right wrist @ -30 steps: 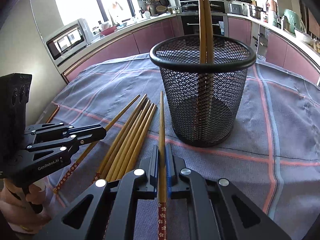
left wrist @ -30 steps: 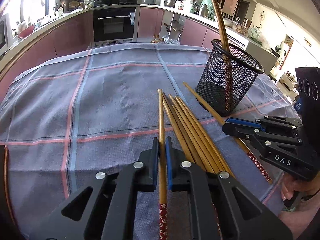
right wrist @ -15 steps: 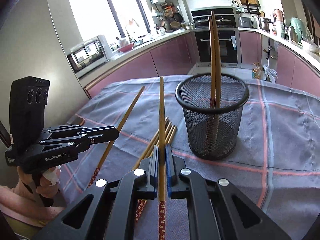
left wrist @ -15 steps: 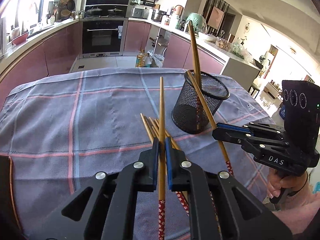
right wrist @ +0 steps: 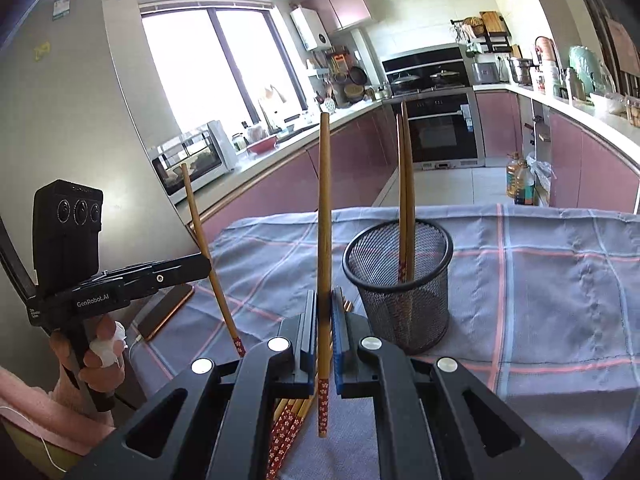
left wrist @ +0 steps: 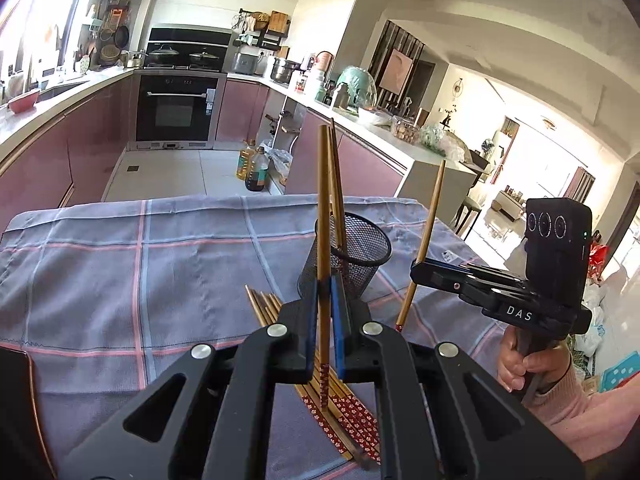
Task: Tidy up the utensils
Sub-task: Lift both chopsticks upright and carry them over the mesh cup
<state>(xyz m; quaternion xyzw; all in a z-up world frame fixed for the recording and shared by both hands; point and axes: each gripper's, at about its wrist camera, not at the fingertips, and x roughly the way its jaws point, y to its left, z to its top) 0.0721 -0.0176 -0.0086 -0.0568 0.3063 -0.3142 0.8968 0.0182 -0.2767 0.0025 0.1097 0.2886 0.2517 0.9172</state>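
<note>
Aloft, one chopstick (left wrist: 323,216) per hand-held gripper (left wrist: 324,312)

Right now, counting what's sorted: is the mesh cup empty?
Not empty: the mesh cup holds two chopsticks standing upright inside.

A built-in oven (left wrist: 174,110), oil bottles (left wrist: 252,168) and a microwave (right wrist: 192,156) beyond the checked tablecloth (left wrist: 120,264)

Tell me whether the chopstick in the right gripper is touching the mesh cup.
Apart. In the right wrist view the chopstick clamped in the right gripper stands left of the mesh cup, with tablecloth visible between them.
</note>
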